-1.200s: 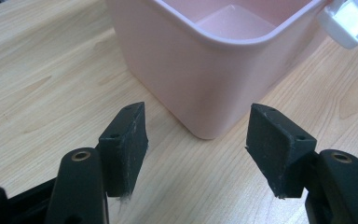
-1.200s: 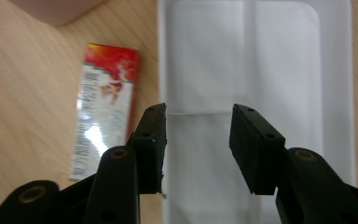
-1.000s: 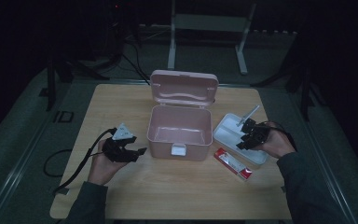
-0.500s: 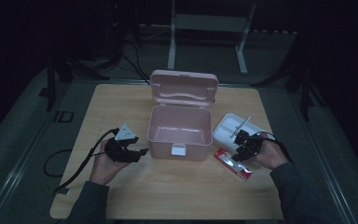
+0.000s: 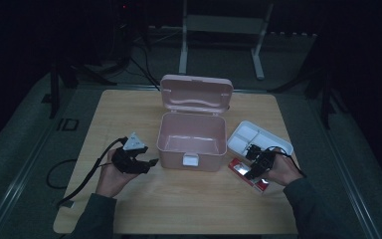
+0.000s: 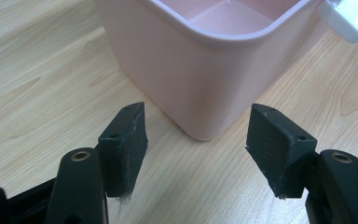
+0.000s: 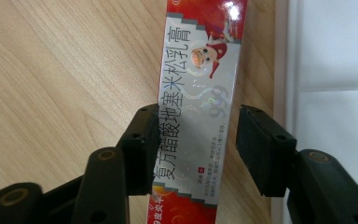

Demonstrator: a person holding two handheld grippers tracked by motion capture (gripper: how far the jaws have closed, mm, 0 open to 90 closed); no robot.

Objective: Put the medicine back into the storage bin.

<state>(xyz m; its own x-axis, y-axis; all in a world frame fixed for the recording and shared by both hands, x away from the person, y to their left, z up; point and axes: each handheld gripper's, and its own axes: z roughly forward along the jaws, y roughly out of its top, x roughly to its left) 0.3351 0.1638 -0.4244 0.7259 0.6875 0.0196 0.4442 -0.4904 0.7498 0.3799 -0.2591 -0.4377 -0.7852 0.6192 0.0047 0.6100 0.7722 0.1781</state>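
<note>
Red-and-silver carton (image 7: 196, 116) between open right tongs (image 7: 196, 144), white tray (image 7: 335, 70) alongside; left tongs (image 6: 196, 149) open beside pink box (image 6: 214, 60).

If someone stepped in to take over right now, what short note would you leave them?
Left tool: open, empty, low over the table at the near left corner of the pink box.
Right tool: open, its jaws on either side of the red and silver carton, not yet closed on it.
Carton lies flat on the table, beside the white tray.
Box stands with its lid up and looks empty.
Done: right tool lined up on the carton.
Left, probably: close, lift, put the carton in the box.
</note>
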